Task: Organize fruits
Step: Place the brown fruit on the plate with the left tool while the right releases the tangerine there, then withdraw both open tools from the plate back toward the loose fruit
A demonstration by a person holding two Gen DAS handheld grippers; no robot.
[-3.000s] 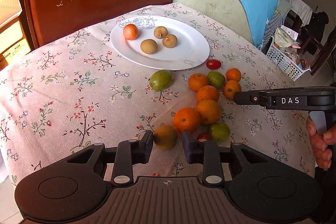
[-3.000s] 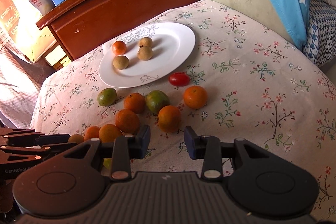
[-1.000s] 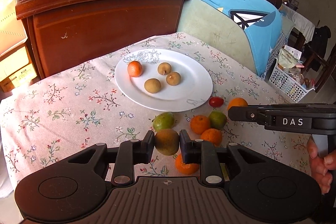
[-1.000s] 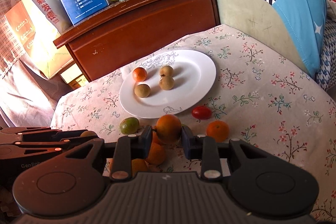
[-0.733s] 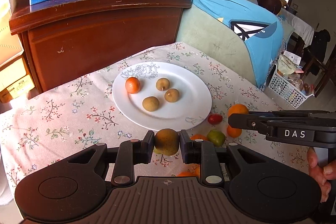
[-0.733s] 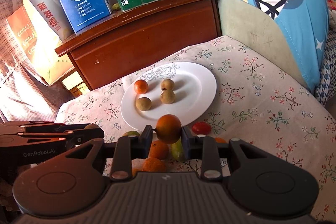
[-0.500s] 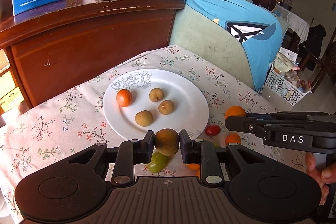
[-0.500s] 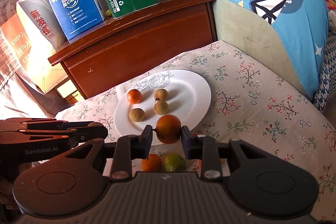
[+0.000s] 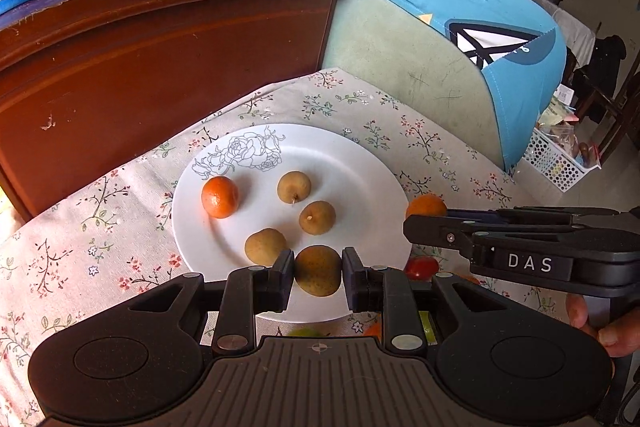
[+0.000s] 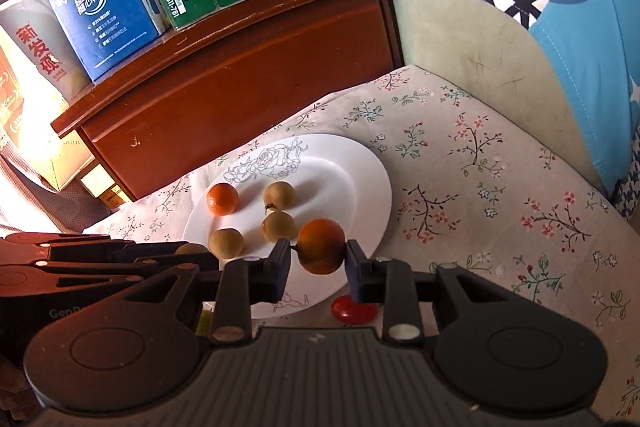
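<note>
Left hand-held gripper (image 9: 318,269) is clamped on a round brownish-yellow pear-like fruit (image 9: 318,270), pinched at its widest part so it can't roll out, and held above the near rim of the white oval china plate with a grey rose print (image 9: 360,163). Right hand-held gripper (image 10: 318,253) is gripping a round orange mandarin (image 10: 321,245) the same way, over the plate's near-right part. Both look set for a drop onto the plate.

On the plate: one small orange mandarin (image 9: 219,196) far left, three small brown round fruits (image 9: 294,186) clustered mid-plate, so the right half is free, likely the landing zone.

Still on the floral-cloth bench (image 10: 480,163): a red cherry tomato (image 10: 354,308) just off the near rim, and an orange (image 9: 426,205) to the right.
</note>
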